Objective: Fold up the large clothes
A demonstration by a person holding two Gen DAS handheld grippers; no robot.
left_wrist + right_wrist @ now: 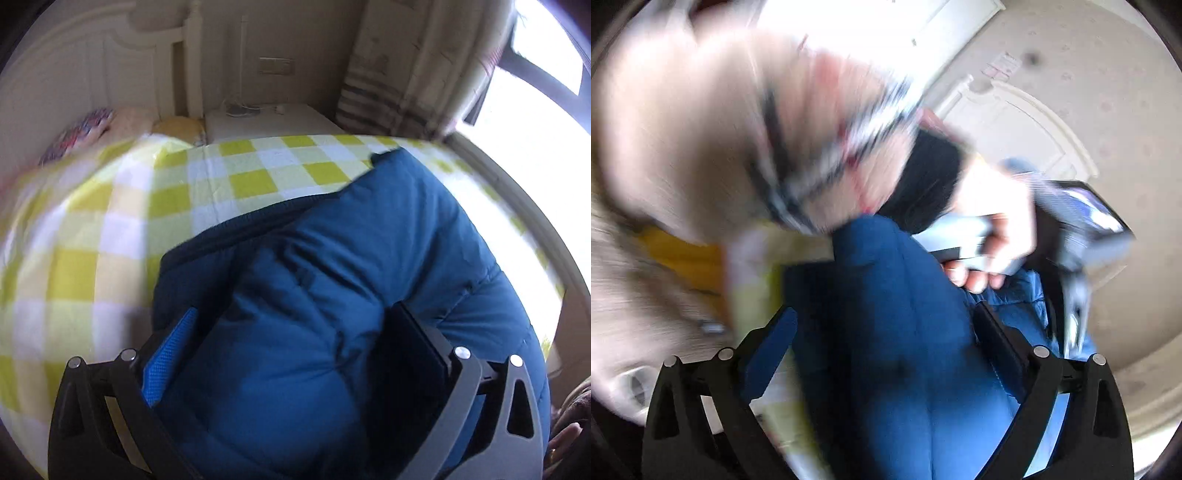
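On the bed, seen from the left wrist camera, one puffy teal-blue quilted jacket [332, 258] lies across one yellow-and-white checked bedspread [221, 173], its padded fabric bunched into soft rolls with a dark zip edge running along its upper left side. The left gripper [291, 325] has its two fingers spread wide, one with a bright blue pad [171, 354] on the left and one dark on the right, and a thick fold of the jacket bulges up between them; whether the pads actually press on it cannot be told from this view. Behind the bed stand one white bedside cabinet [273, 122], one cream headboard [92, 62] and one striped curtain [373, 92] beside a bright window [535, 92]. One patterned pillow [79, 133] rests near the headboard.

From the right wrist camera, heavily blurred, the same blue jacket [905, 314] hangs or drapes as a tall ridge between the two fingers of the right gripper [886, 332], whose jaws stand well apart; the left pad [772, 354] is clear of the cloth, with a strip of pale bedspread [775, 398] showing between them. Just beyond, the person's hand [993, 236] holds the grey handle of the other gripper, directly above the jacket. A blurred plaid sleeve [812, 147] fills the upper left.
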